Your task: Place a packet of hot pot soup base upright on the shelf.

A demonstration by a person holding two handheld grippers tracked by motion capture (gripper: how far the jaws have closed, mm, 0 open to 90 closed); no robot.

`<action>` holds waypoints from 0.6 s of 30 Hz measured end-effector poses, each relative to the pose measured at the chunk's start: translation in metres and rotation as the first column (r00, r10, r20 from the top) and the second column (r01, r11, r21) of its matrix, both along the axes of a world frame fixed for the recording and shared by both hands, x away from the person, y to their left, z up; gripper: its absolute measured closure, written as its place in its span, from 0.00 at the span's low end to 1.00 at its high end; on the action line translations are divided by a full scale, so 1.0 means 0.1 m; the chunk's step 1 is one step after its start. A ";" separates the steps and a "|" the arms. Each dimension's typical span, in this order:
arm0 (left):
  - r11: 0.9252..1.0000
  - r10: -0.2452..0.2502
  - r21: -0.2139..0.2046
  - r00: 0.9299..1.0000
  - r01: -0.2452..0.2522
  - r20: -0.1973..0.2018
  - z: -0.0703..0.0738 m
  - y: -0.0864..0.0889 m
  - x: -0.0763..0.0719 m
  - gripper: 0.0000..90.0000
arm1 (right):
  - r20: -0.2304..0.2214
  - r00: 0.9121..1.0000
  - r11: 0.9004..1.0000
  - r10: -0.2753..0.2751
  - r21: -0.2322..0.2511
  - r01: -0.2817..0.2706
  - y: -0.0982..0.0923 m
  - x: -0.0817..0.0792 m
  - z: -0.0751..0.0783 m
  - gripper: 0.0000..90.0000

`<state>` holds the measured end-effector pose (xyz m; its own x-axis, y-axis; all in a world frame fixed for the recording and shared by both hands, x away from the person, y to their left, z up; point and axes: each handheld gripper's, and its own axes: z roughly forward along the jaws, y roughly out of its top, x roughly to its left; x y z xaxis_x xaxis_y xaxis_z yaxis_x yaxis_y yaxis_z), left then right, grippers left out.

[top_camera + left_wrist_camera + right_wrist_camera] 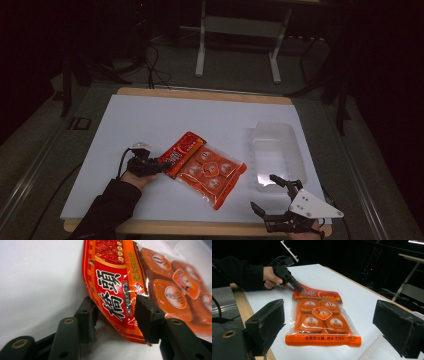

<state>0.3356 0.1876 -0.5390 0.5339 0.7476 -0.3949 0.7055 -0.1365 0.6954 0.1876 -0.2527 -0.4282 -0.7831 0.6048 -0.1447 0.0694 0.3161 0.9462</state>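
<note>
An orange snack bag (207,170) with a red header lies flat near the middle of the white board. My left gripper (159,165) reaches it from the left at table height. In the left gripper view the red header (112,290) lies between the jaws; one jaw is at its edge, the other over its film, with a wide gap between them, so the gripper (116,315) is open. The right gripper view shows the bag (322,317) lengthwise, with the left gripper (298,287) at its far end. My right gripper (263,192) hovers wide open at the front right, holding nothing.
A clear plastic tray (277,150) stands on the board's right side, just beyond my right gripper; its corner (372,352) sits by that gripper's jaw. The white board (150,120) covers a wooden table. Metal stand legs (201,50) rise behind it on the dark floor.
</note>
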 end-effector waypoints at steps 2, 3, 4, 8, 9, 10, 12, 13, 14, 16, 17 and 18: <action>1.000 -0.013 -0.013 1.000 0.013 0.016 0.02 -0.06 0.01 0.64 | -0.003 1.000 1.000 0.001 0.002 -0.001 0.00 0.00 0.00 0.11; 1.000 -0.013 -0.013 1.000 0.013 0.016 0.02 -0.06 0.01 0.64 | -0.003 1.000 1.000 0.002 0.001 -0.002 0.00 0.00 0.00 0.11; 1.000 -0.019 -0.007 1.000 0.019 0.023 0.02 -0.09 0.01 0.64 | -0.003 1.000 1.000 0.002 0.000 -0.002 0.00 0.00 0.00 0.11; 0.999 -0.052 0.018 0.998 0.051 0.040 0.00 -0.19 0.01 0.66 | -0.004 1.000 1.000 0.002 0.002 -0.002 0.00 0.00 0.00 0.11; 0.998 -0.056 0.028 0.997 0.055 0.050 0.01 -0.20 0.01 0.66 | -0.006 1.000 1.000 0.001 0.002 -0.001 0.00 0.01 0.00 0.11; 0.998 -0.056 0.036 0.997 0.054 0.060 0.01 -0.22 0.01 0.68 | -0.006 1.000 1.000 0.001 0.002 -0.001 0.00 0.01 -0.01 0.11; 0.998 -0.049 0.039 0.997 0.046 0.063 0.02 -0.23 0.02 0.77 | -0.006 1.000 1.000 0.001 0.000 -0.001 0.00 0.01 -0.01 0.11; 0.998 -0.046 0.044 0.997 0.043 0.060 0.02 -0.24 0.02 0.80 | -0.006 1.000 1.000 0.001 0.001 -0.001 0.00 0.01 -0.01 0.11; 0.998 -0.042 0.046 0.997 0.039 0.059 0.01 -0.24 0.03 0.83 | -0.007 1.000 1.000 0.002 0.000 -0.002 0.00 0.01 -0.01 0.11; 0.997 -0.038 0.067 0.998 0.035 0.047 -0.01 -0.27 0.04 0.86 | -0.007 1.000 1.000 0.001 -0.001 -0.001 0.00 0.01 -0.01 0.11; 0.998 -0.040 0.058 0.998 0.037 0.041 -0.02 -0.27 0.05 0.87 | -0.008 1.000 1.000 0.001 -0.001 -0.001 0.00 0.01 -0.01 0.11; 0.998 -0.037 0.051 0.999 0.035 0.038 -0.02 -0.29 0.05 0.90 | -0.008 1.000 1.000 0.002 -0.001 -0.002 0.00 0.01 -0.01 0.11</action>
